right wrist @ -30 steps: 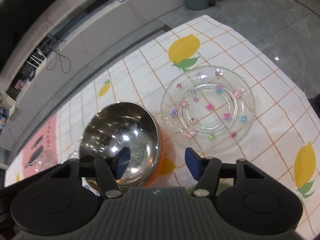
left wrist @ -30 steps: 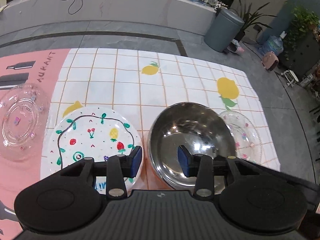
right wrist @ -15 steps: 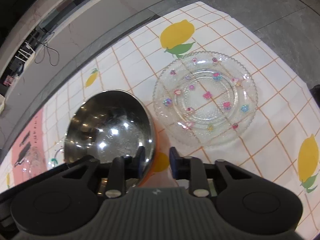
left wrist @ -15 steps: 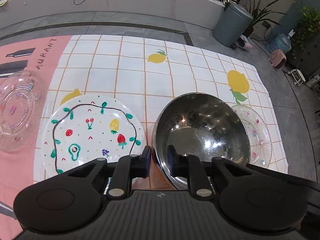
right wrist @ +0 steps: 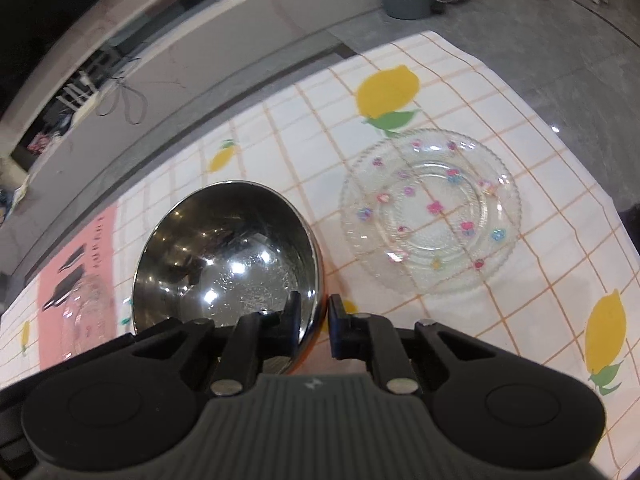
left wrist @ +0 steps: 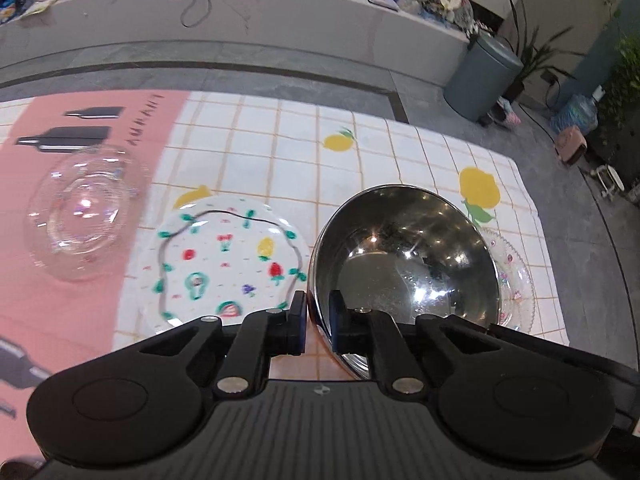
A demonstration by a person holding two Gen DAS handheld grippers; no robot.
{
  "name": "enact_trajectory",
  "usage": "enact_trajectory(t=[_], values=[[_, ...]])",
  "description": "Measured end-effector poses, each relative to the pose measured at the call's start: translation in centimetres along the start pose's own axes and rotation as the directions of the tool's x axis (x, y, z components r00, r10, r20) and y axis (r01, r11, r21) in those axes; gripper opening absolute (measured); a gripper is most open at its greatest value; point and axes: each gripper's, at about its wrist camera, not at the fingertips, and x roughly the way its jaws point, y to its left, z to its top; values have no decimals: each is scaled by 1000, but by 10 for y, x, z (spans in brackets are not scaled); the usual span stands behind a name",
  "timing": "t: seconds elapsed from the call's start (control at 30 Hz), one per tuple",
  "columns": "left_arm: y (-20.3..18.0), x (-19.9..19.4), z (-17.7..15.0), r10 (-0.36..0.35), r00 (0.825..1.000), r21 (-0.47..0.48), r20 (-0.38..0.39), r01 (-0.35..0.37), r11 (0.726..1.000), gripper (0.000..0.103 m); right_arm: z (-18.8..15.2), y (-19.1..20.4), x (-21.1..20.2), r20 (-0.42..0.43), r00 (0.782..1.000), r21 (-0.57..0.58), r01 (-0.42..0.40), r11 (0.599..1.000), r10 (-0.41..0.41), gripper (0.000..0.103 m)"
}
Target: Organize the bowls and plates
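Far left, a clear glass bowl (left wrist: 86,216) sits on the pink mat (left wrist: 60,300). Right of it lies my painted plate (left wrist: 228,260), on the checked lemon cloth (left wrist: 280,152). My left tongs (left wrist: 318,322) pinch the steel bowl (left wrist: 404,264) at its near left rim, one finger inside. My right tongs (right wrist: 314,322) pinch its near right rim. Farthest right rests the flowered glass plate (right wrist: 430,212).

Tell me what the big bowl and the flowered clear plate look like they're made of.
Bowl: looks like polished stainless steel, given its mirror-like inside with sharp light glints; its outer wall shows an orange tint. Clear plate: probably pressed glass, possibly clear plastic; the tablecloth grid shows through, and it has a beaded rim and ribbed rings.
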Motion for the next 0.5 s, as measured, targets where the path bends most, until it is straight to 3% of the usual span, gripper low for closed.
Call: enact_trajectory(t=[0.23, 0.5], values=[[20, -48, -19, 73, 997, -50, 36, -71, 996, 12, -24, 29, -28, 1, 998, -81, -55, 995, 55, 9], [61, -104, -47, 99, 994, -103, 52, -93, 990, 12, -65, 55, -65, -26, 988, -162, -155, 975, 153, 10]])
